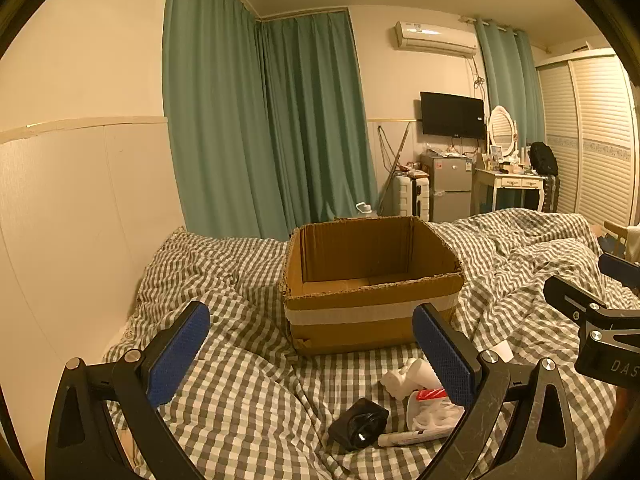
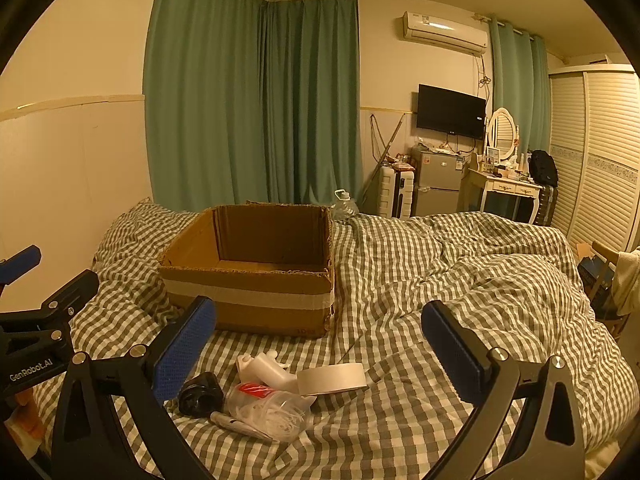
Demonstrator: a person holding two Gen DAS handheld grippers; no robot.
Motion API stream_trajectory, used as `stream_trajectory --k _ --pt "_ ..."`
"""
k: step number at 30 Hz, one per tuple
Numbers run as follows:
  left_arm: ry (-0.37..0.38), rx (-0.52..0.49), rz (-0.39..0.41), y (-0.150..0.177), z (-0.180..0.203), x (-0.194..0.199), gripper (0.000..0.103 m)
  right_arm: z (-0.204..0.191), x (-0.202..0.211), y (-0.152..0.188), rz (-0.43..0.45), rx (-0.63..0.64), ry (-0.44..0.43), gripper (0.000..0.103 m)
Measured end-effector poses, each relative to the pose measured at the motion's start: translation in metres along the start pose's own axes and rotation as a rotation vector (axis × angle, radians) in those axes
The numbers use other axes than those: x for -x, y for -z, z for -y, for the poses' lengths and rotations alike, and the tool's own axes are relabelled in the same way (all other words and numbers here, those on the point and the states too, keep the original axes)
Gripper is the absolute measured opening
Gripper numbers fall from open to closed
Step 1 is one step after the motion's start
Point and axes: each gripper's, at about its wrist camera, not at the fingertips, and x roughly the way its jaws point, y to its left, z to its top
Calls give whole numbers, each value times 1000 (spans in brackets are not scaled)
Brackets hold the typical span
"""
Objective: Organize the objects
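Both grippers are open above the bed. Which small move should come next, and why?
Probably lower the right gripper onto the tape roll. It lies free at the pile's edge, the cardboard box behind looks empty, and both grippers hold nothing.

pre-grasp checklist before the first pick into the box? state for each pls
1. Cardboard box top open, upright on the bed: ok.
2. Box interior free: the visible part looks empty, the floor near the front wall is hidden: cannot tell.
3. Left gripper open, holding nothing: ok.
4. Right gripper open, holding nothing: ok.
5. Items separated for a clean grasp: black pouch, plastic bag, white bottle and tape roll lie bunched, touching: not ok.
6. Bedding flat under the pile: rumpled: not ok.
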Motion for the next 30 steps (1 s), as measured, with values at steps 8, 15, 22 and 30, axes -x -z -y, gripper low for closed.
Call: stream_trajectory --k 8,15,22,30 --pt "-2 -1 -6 1 0 1 103 -1 0 1 -5 3 -4 103" --pt "-1 -2 -10 2 1 2 103 -3 -1 2 -10 5 -6 103" --pt "3 0 -12 2 1 0 103 -3 -2 2 -12 7 -7 103" --pt "5 3 -12 2 1 1 103 -3 -2 3 -13 9 -8 102"
